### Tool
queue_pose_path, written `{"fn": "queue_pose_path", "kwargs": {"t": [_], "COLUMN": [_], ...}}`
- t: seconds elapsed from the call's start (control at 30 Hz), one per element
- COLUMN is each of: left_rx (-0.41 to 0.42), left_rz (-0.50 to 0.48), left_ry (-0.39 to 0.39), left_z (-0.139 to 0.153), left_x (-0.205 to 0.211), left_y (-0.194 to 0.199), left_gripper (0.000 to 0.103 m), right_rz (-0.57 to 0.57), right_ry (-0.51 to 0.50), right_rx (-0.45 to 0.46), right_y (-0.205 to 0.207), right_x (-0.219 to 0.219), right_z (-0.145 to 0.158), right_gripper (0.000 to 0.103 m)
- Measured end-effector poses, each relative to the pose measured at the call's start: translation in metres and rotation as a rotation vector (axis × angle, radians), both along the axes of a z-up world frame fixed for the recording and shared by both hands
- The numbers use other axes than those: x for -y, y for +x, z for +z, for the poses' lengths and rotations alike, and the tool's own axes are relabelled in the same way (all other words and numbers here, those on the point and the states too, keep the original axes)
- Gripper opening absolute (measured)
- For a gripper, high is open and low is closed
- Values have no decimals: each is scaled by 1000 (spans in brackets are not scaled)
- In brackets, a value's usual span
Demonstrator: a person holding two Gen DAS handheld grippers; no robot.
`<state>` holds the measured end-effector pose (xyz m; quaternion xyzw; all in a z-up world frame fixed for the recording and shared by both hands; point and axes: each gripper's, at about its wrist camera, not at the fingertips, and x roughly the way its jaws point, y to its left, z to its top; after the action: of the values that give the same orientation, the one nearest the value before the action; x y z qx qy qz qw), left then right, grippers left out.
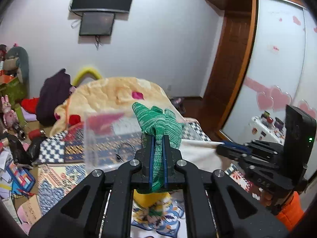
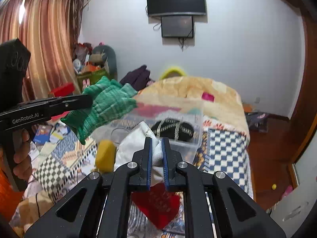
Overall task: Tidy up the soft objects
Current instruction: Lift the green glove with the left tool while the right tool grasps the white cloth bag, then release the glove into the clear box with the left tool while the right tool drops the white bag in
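Observation:
My left gripper [image 1: 158, 138] is shut on a green knitted cloth [image 1: 158, 122], held in the air above the bed; the cloth also shows in the right wrist view [image 2: 103, 105], hanging from the left gripper [image 2: 90, 100]. My right gripper [image 2: 157, 140] is shut on a white cloth [image 2: 136, 138] and appears at the right of the left wrist view [image 1: 225, 143]. A clear plastic box [image 2: 178, 123] on the bed holds a black patterned item [image 2: 172, 129]. A yellow soft object [image 2: 106, 155] and a red cloth [image 2: 158, 206] lie below my grippers.
The bed has a patterned sheet [image 2: 221, 144] and an orange blanket [image 2: 188, 89] at its far end. Clutter covers the floor at left [image 1: 17, 158]. A wooden wardrobe [image 1: 227, 59] with a sliding door stands at right. A TV [image 2: 176, 0] hangs on the far wall.

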<state>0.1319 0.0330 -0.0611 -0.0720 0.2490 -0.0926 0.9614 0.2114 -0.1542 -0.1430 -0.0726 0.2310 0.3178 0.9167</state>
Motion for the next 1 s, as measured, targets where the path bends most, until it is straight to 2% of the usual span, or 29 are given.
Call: {"fn": "queue_pose_path", "kwargs": {"t": [0.27, 0.57, 0.73, 1.0], "left_rx": [30, 8, -25, -103], "left_rz": [93, 158, 182, 198], "left_ry": [36, 52, 71, 97], "left_z": [11, 1, -11, -42], "left_x": [-25, -38, -40, -43], "left_y": [10, 40, 60, 89], "left_gripper": [7, 7, 7, 7], "right_rz": [-41, -89, -99, -108], "right_ry": [64, 99, 90, 10], "right_rx": [75, 152, 143, 76], "right_y": [10, 32, 46, 68], "right_x": [0, -20, -36, -58], "right_z": [31, 54, 50, 19], "right_gripper": [9, 9, 9, 9]}}
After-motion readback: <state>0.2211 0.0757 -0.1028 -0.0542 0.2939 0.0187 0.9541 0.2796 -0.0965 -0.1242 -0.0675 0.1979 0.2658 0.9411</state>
